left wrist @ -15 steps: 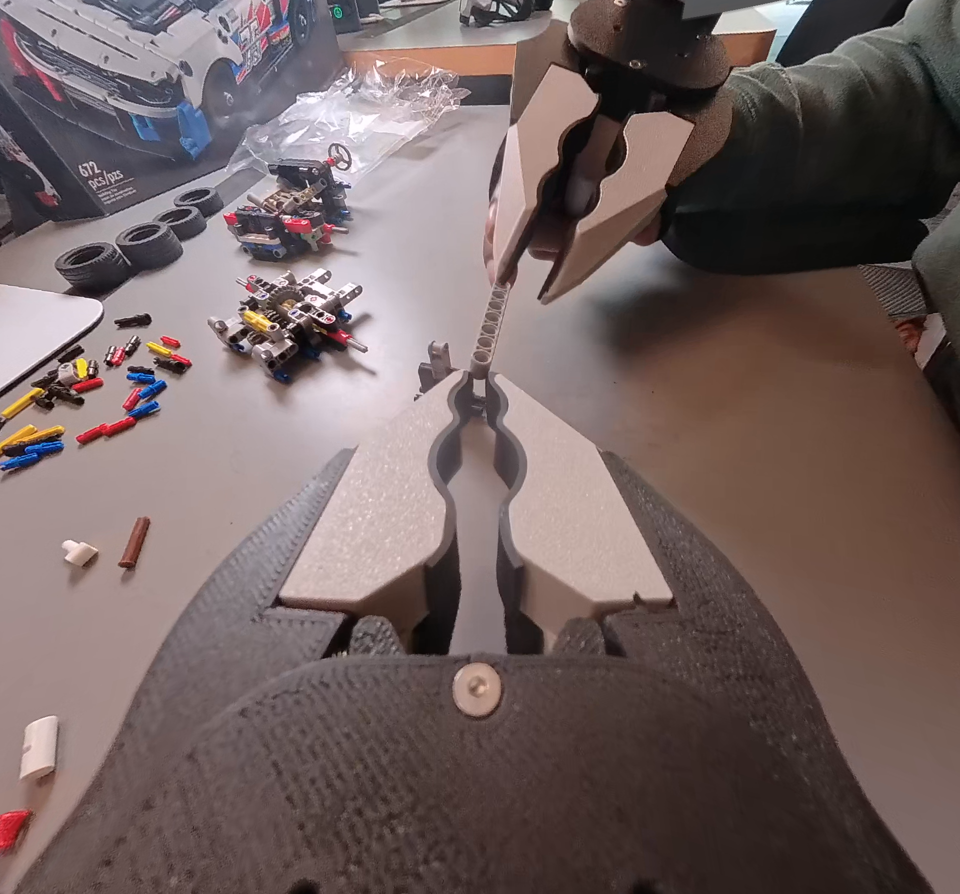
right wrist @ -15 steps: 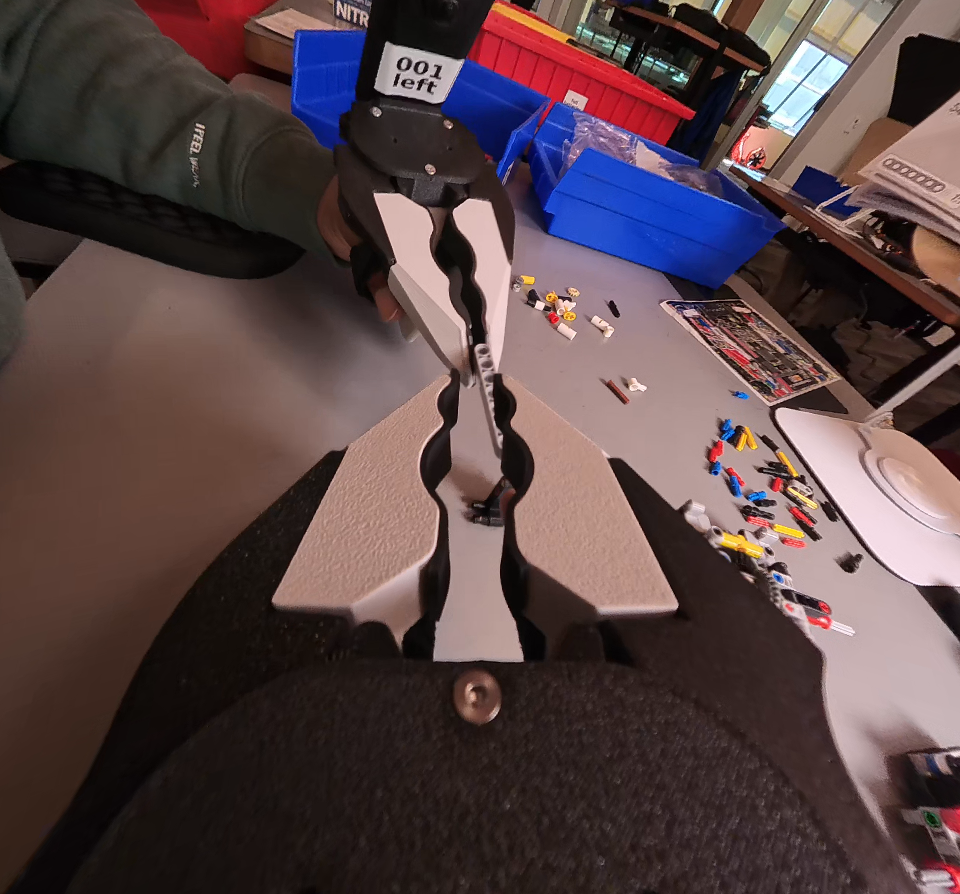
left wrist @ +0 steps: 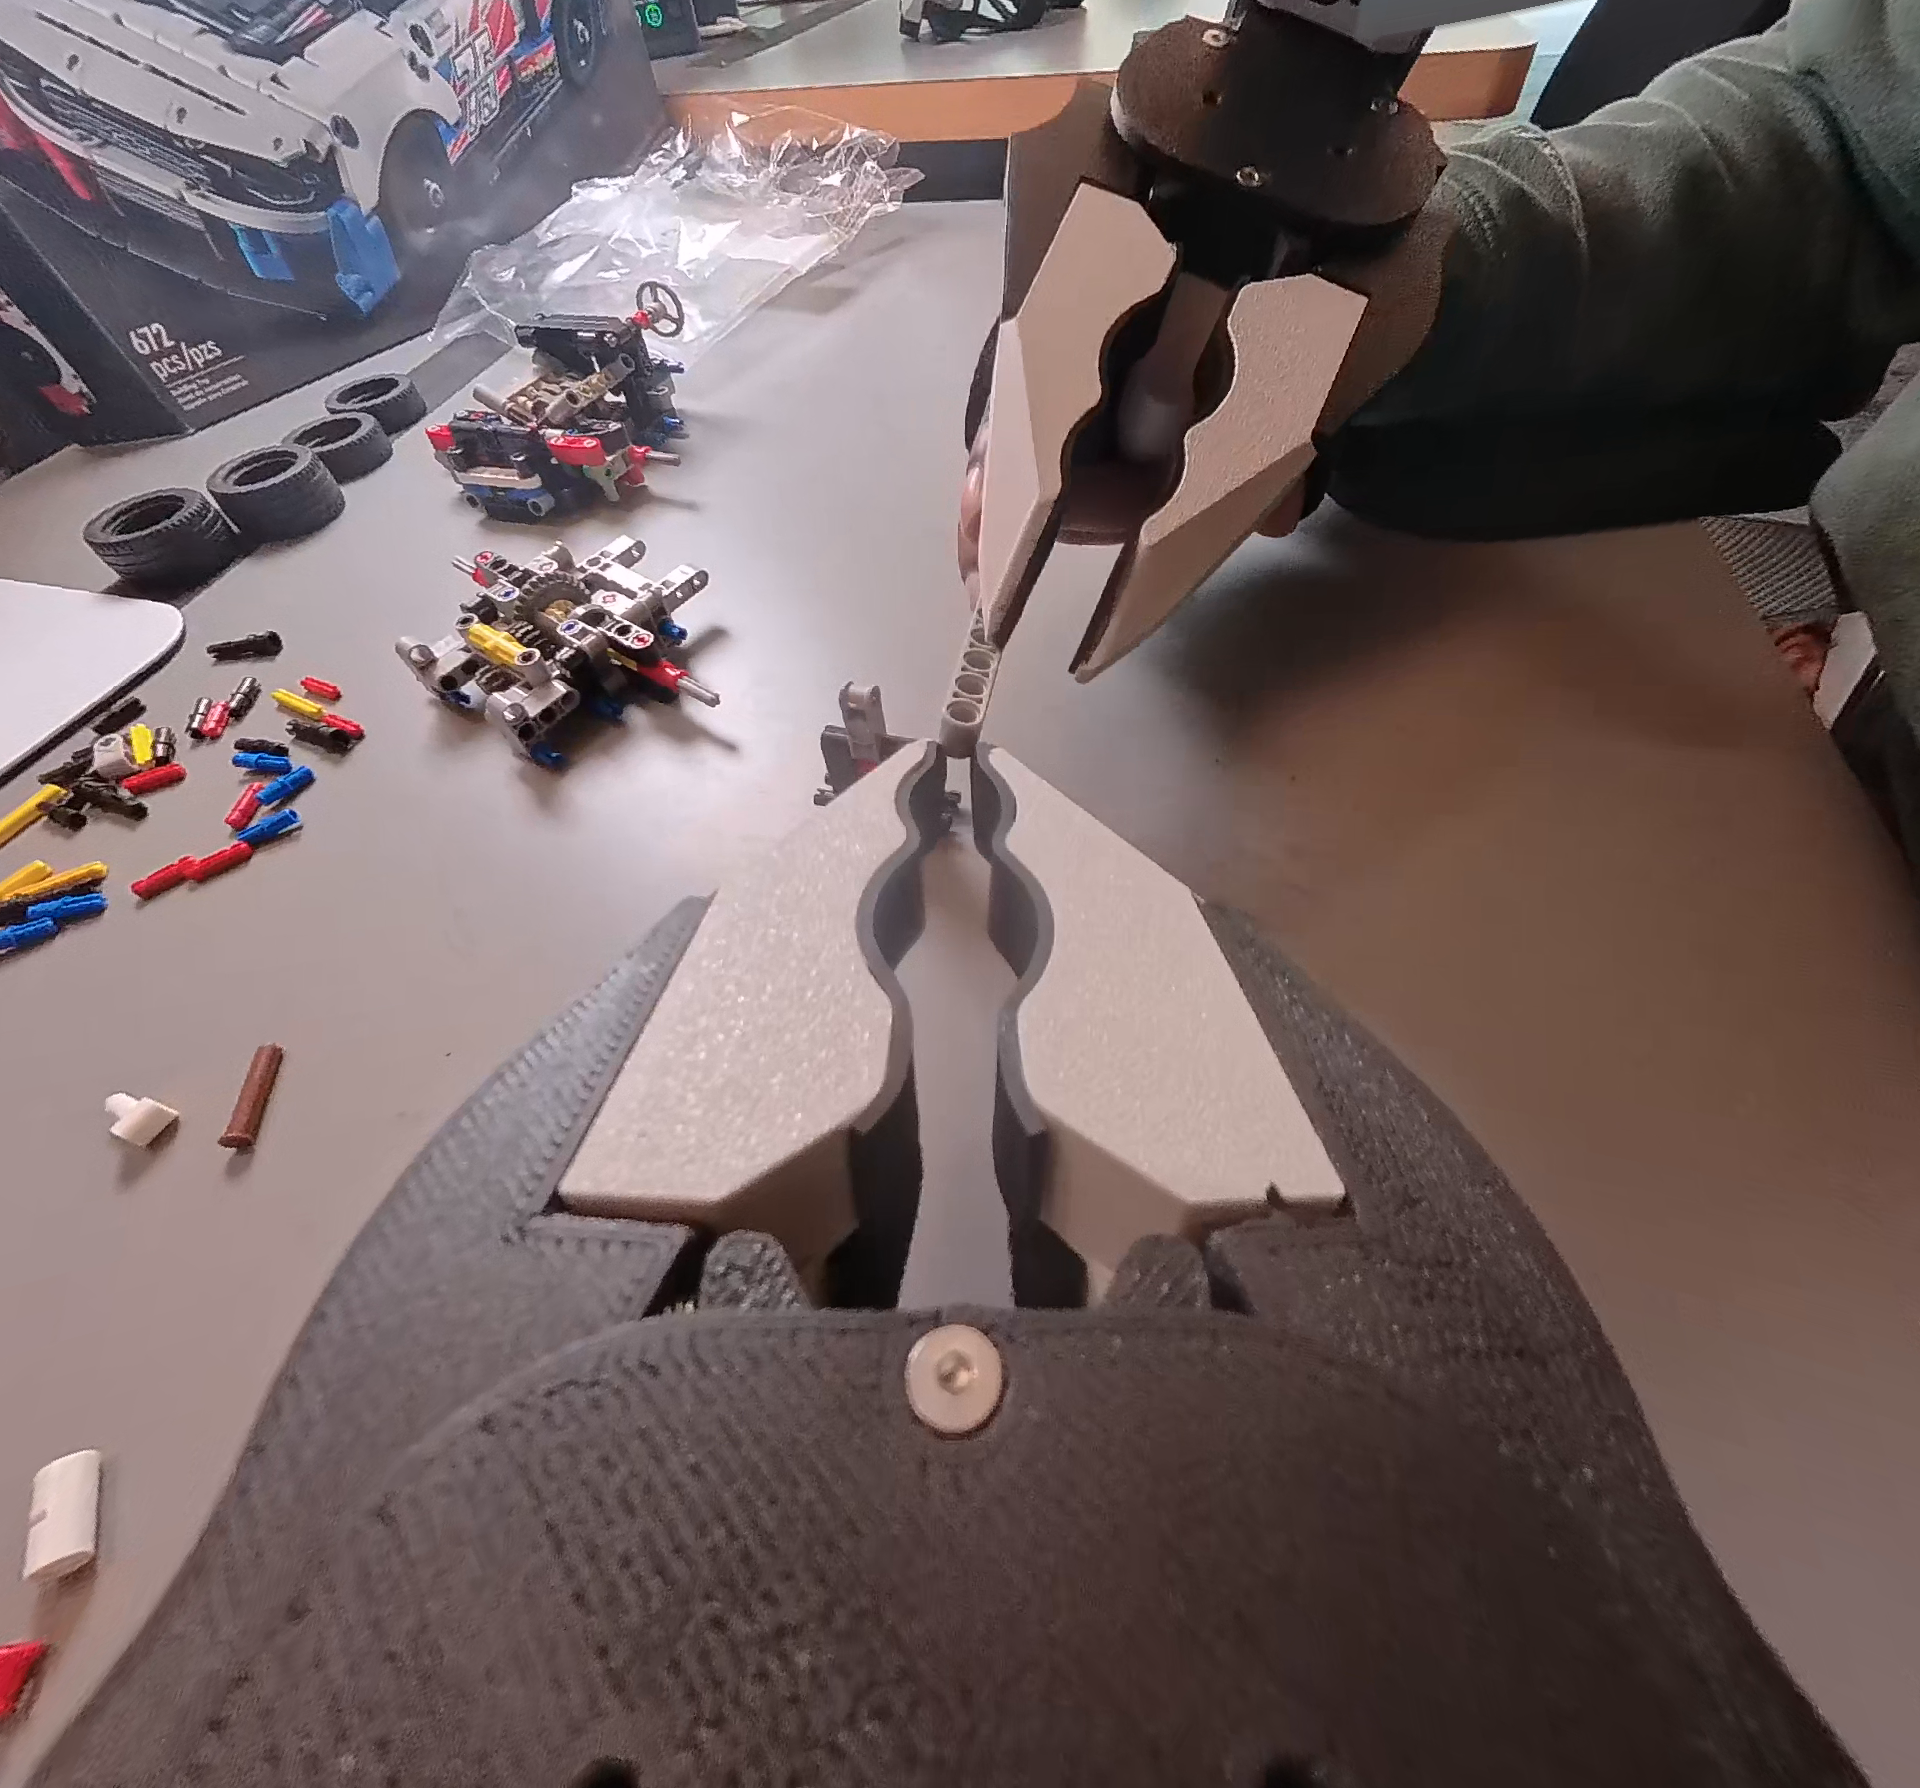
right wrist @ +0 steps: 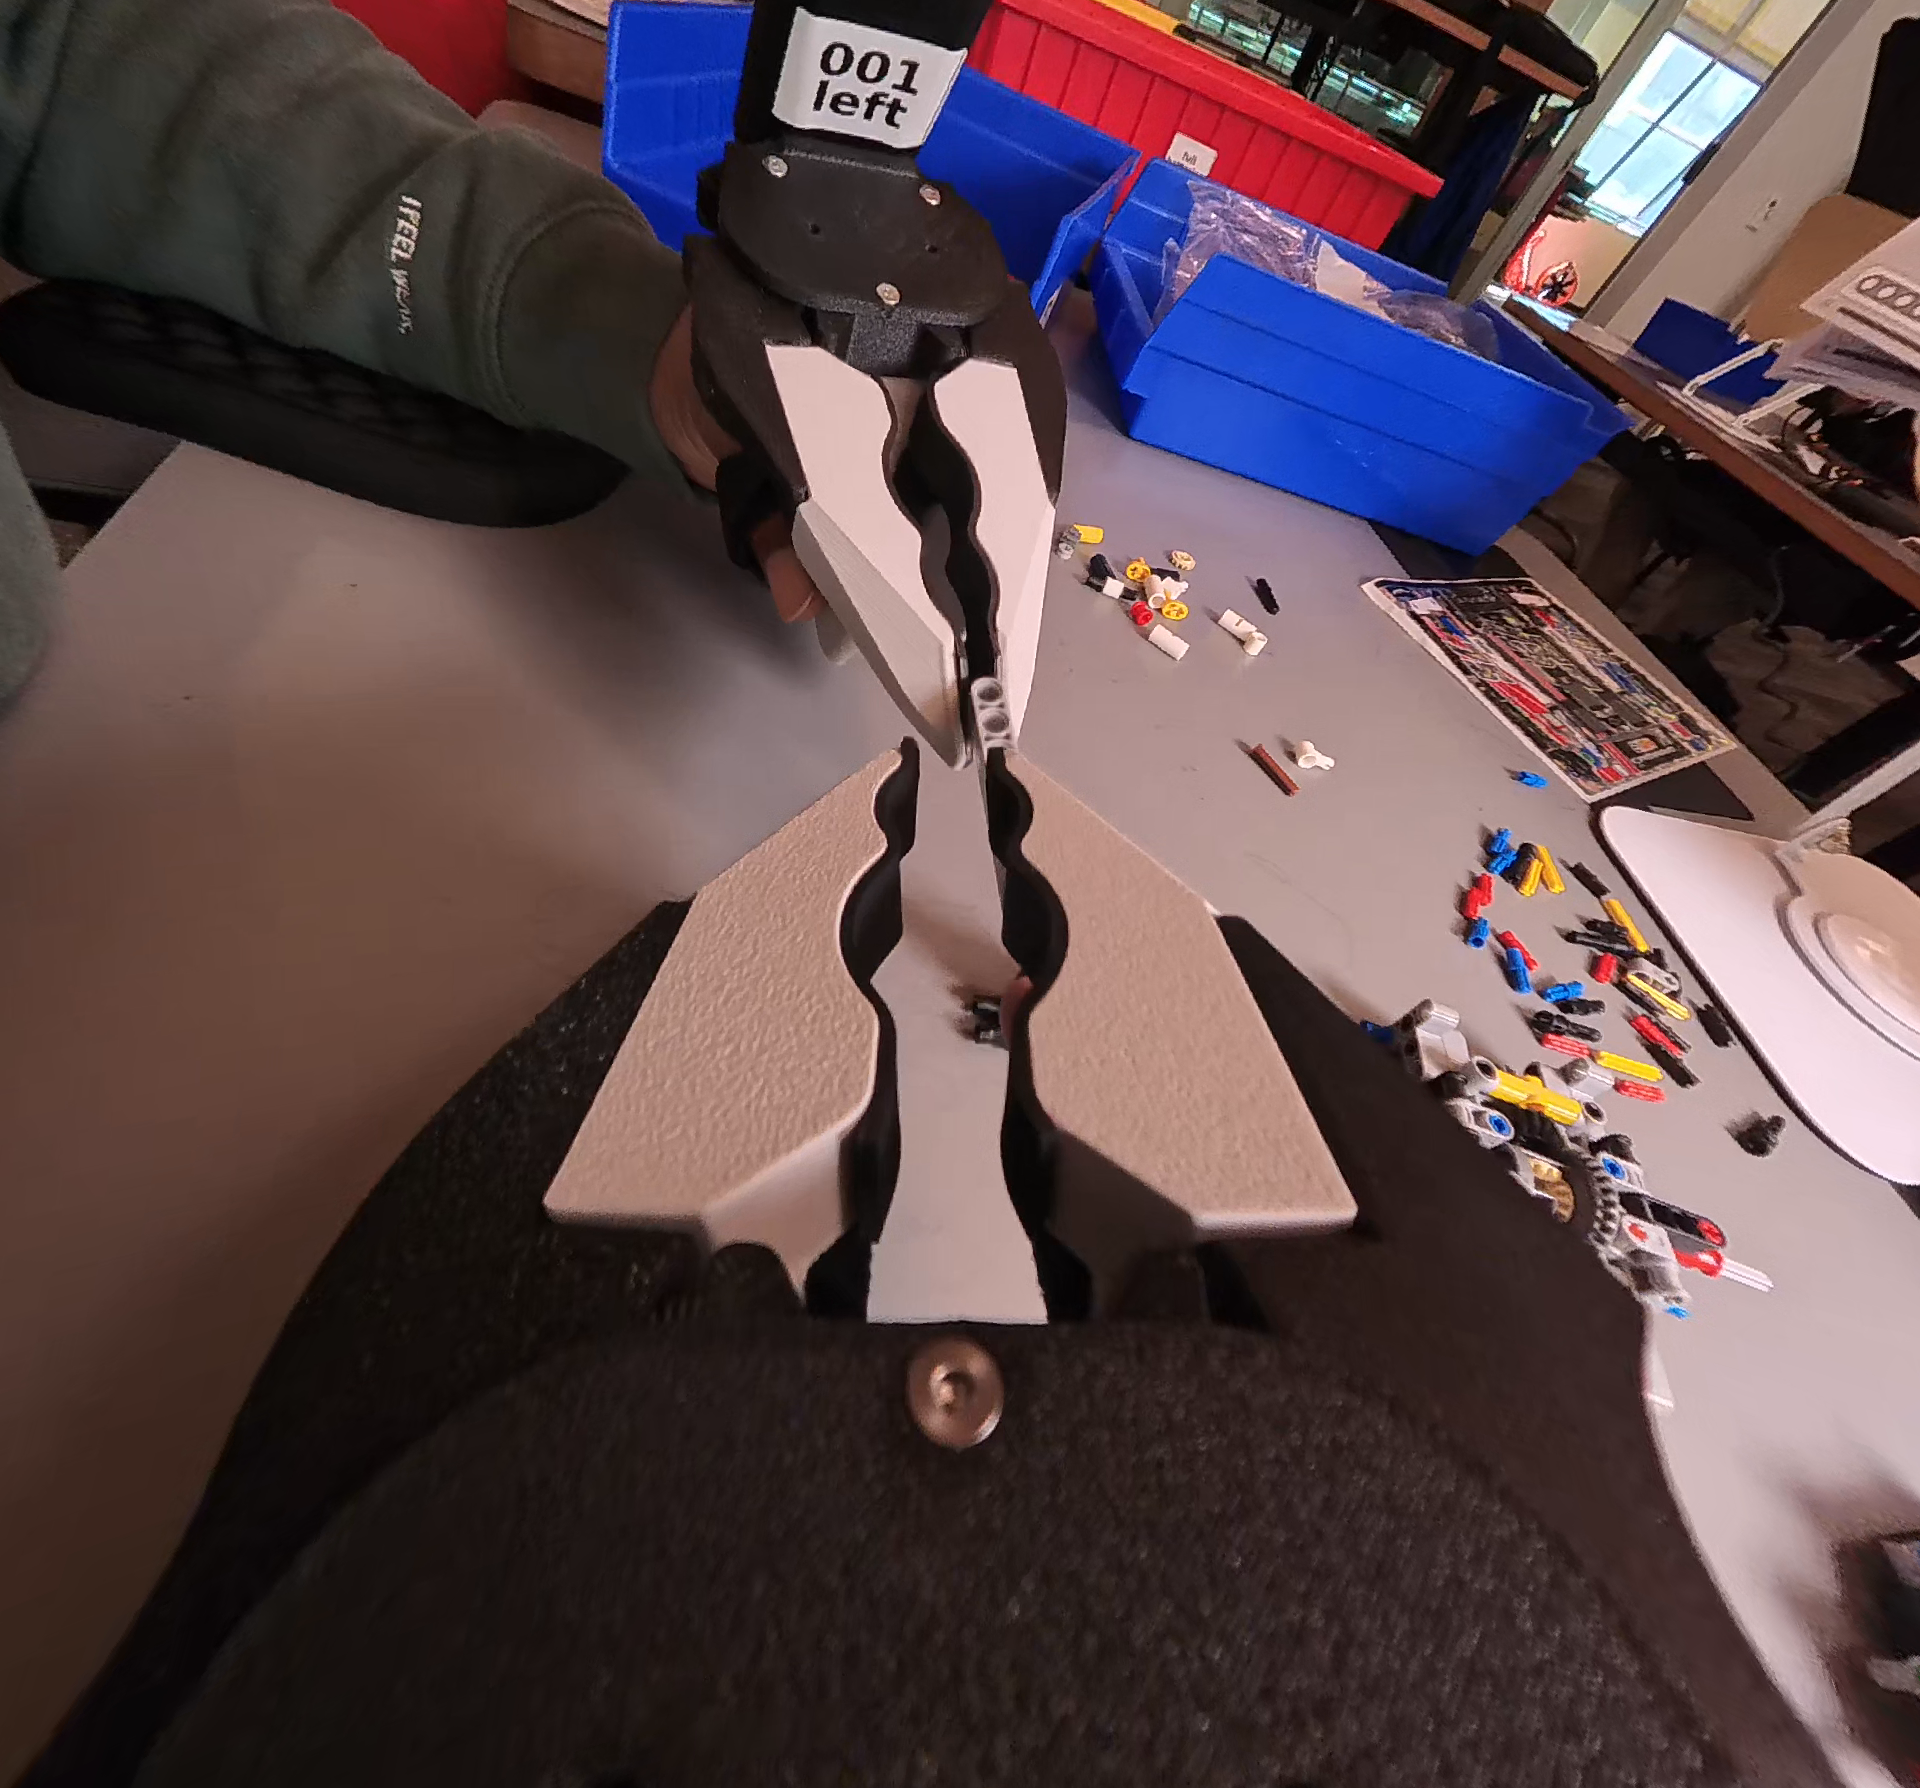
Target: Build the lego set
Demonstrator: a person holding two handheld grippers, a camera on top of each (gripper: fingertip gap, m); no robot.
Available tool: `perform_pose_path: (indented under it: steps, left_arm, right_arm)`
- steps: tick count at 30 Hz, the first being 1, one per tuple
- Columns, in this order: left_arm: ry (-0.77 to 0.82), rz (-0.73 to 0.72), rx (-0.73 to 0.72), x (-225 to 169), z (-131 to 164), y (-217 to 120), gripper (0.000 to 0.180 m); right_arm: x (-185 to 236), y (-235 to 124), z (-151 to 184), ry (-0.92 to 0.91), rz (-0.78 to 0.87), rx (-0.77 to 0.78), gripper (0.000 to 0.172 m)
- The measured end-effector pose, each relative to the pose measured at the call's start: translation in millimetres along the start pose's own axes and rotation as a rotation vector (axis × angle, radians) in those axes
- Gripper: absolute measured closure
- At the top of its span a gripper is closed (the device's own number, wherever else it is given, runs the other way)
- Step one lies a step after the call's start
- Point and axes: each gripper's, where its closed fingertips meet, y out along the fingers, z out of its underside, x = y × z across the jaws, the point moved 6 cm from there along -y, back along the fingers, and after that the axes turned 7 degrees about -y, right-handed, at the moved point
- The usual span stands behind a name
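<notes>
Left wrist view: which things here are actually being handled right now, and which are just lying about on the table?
In hand: grey beam, pinched by the left gripper; right gripper, open, one finger against it.
Lying about: tyres, loose pins, part-built models, plastic bag, box.

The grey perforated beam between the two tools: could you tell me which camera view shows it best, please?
The left wrist view: the grey perforated beam appears there broadside, its row of holes visible from the left tool up to the right tool's finger. The right wrist view shows only its end holes, the rest edge-on.
</notes>
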Motion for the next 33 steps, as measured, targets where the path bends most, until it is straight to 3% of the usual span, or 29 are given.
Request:
perform_pose_path:
  steps: [23, 31, 33]
  left_arm:
    - [0.043, 0.029, 0.074, -9, 7, 9, 0.177]
    - [0.067, 0.029, 0.055, -13, 6, 9, 0.18]
    - [0.025, 0.019, 0.046, -8, 5, 8, 0.17]
  right_arm:
    - [3, 3, 3, -0.03, -0.016, 0.038, 0.157]
    - [4, -2, 14, -0.029, -0.105, 0.141, 0.167]
    - [2, -9, 21, -0.02, -0.146, 0.198, 0.167]
